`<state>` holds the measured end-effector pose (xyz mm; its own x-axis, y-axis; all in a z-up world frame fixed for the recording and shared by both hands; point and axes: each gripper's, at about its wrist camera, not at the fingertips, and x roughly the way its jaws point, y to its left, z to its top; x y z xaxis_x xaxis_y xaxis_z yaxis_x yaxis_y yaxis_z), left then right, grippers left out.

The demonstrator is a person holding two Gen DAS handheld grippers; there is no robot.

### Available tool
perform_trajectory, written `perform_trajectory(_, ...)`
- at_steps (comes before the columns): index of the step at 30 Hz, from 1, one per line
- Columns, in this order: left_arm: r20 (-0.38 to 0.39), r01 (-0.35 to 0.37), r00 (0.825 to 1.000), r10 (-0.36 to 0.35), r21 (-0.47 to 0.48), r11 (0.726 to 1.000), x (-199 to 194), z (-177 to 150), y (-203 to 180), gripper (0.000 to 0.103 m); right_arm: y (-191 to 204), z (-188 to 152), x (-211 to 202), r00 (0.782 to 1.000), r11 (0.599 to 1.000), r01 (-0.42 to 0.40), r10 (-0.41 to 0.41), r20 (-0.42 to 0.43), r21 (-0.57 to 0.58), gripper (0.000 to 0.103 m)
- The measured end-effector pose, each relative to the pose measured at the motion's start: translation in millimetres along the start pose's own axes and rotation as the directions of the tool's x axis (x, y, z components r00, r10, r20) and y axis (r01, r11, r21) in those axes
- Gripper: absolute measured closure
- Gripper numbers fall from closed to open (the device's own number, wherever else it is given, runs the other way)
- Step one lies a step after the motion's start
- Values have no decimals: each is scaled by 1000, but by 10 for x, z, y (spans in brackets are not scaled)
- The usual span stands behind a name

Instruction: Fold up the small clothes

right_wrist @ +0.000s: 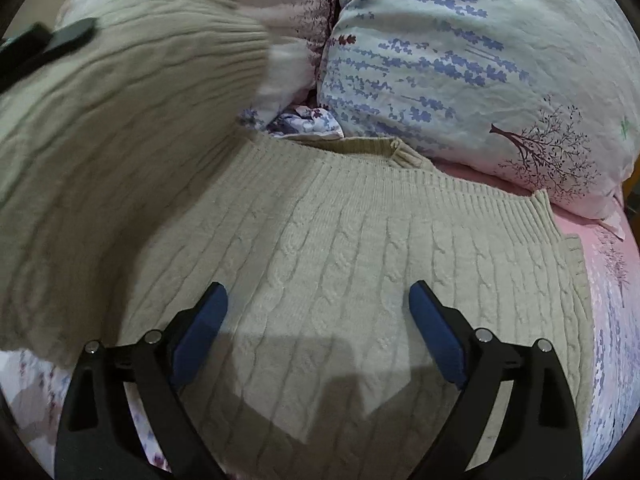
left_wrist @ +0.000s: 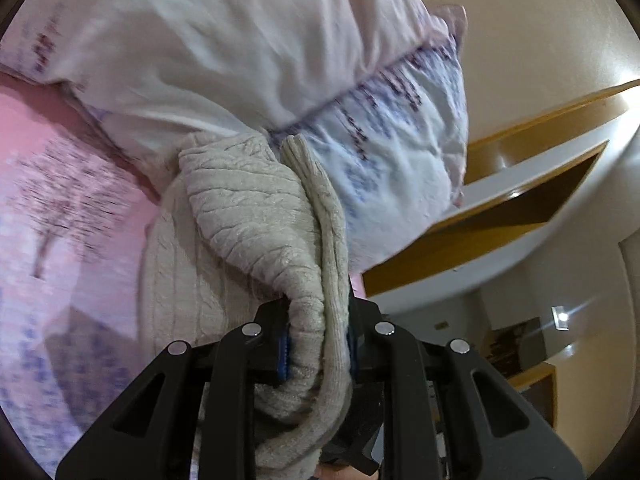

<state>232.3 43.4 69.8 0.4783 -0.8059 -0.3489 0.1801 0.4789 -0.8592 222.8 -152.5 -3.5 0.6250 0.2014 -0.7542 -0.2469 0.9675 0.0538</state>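
A beige cable-knit sweater (right_wrist: pixel 328 248) lies on a pink printed bed sheet (right_wrist: pixel 612 280), its ribbed edge toward the pillows. My left gripper (left_wrist: pixel 316 344) is shut on a bunched part of the sweater (left_wrist: pixel 256 216) and holds it lifted. In the right wrist view that lifted part (right_wrist: pixel 100 128) hangs over the sweater's left side, with the left gripper (right_wrist: pixel 48 44) at its top left. My right gripper (right_wrist: pixel 318 300) is open, its blue pads (right_wrist: pixel 434 328) spread just above the flat middle of the sweater.
Two floral pillows (right_wrist: pixel 460 60) lie right behind the sweater, also in the left wrist view (left_wrist: pixel 224 40). A wooden headboard or shelf (left_wrist: pixel 520 184) and a cream wall are at the right of the left wrist view.
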Motion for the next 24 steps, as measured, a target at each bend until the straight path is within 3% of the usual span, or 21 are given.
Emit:
perform_trajectory(4,-20,75,997,-75,-7,997,229,-72,-110,83,-404,-115,-260,994,991,-104,101,36,87,11)
perform_trajectory(7,-56,125,991,-125,-6,992,495,-151,-211,83,-862,-216,-409,972,947,-233,223,68,221,11)
perform_trajectory(10,-105,156,982,-158,-21,987,832,-267,-245,83,-1307,-348,-531,927,853,-376,349,140,363,11)
perform_trajectory(12,-147,173,973,-178,-47,984,1085,-379,-201,83,-1616,-465,-629,859,732,-512,454,239,450,8)
perform_trajectory(14,-181,157,969,-166,-68,985,1297,-465,-158,83,-1784,-535,-662,816,655,-575,502,286,491,4)
perform_trajectory(16,-230,113,963,-138,-121,986,1530,-543,-46,82,-1916,-565,-604,798,601,-591,530,286,538,3)
perform_trajectory(18,-266,94,955,-132,-152,984,1648,-589,24,80,-1945,-582,-538,796,580,-586,544,267,566,3)
perform_trajectory(20,-256,123,954,-157,-142,982,1610,-581,-27,65,-1926,-598,-496,793,573,-583,555,250,576,3)
perform_trajectory(22,-264,182,940,-216,-148,972,1509,-538,-95,36,-1897,-593,-472,794,573,-578,559,238,582,3)
perform_trajectory(24,-245,195,945,-215,-102,975,1301,-457,-189,26,-1897,-567,-450,784,556,-587,571,244,588,3)
